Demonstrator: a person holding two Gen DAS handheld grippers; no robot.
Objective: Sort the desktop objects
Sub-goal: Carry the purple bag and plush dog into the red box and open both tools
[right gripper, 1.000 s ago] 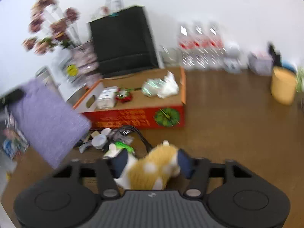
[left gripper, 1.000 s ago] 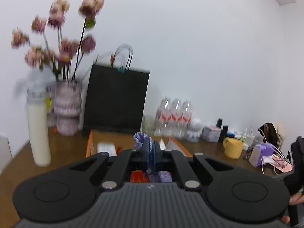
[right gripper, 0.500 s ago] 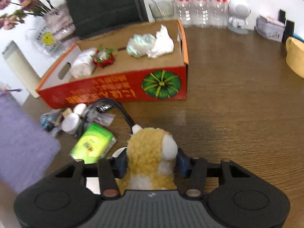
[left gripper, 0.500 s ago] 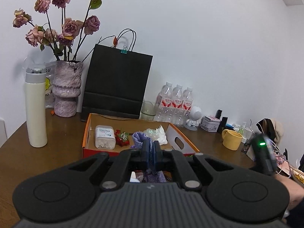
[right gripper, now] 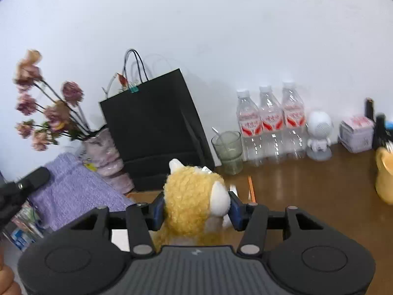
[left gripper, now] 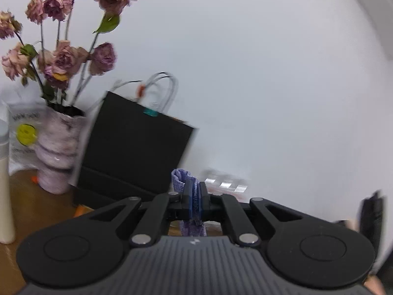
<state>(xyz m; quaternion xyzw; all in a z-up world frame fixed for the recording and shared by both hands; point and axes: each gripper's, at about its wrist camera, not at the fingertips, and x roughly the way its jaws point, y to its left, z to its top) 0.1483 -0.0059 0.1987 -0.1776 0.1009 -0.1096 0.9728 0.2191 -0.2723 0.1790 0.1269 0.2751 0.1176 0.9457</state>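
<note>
Both grippers have lifted since the earlier frames: the red box and the clutter in front of it have dropped below the right wrist view, and the wall now fills most of both views.

Nearest in the right wrist view, the right gripper (right gripper: 196, 207) is clamped on a yellow-and-white plush toy (right gripper: 194, 201); its blue pads press into the fur on both sides, and the toy is carried above the brown table (right gripper: 307, 186). Its jaws closed in during the last second and have since held that width. At the left of this view the purple cloth (right gripper: 78, 191) hangs in a broad sheet from the left gripper, seen there as a dark, blurred shape at the edge.

In the left wrist view, the left gripper (left gripper: 195, 198) is closed tight on that cloth (left gripper: 180, 178), a fold sticking up above the pads and the rest hanging below them.

Farther back on the table stand a pink vase (right gripper: 105, 157) of dried roses (right gripper: 49, 113), a black paper bag (right gripper: 152, 127) against the wall, a green glass (right gripper: 227, 151), three water bottles (right gripper: 270, 123), a small white robot figure (right gripper: 319, 135) and, at the right edge, a yellow mug (right gripper: 385, 174). A cream bottle (left gripper: 5, 184) stands at the far left of the left wrist view.
</note>
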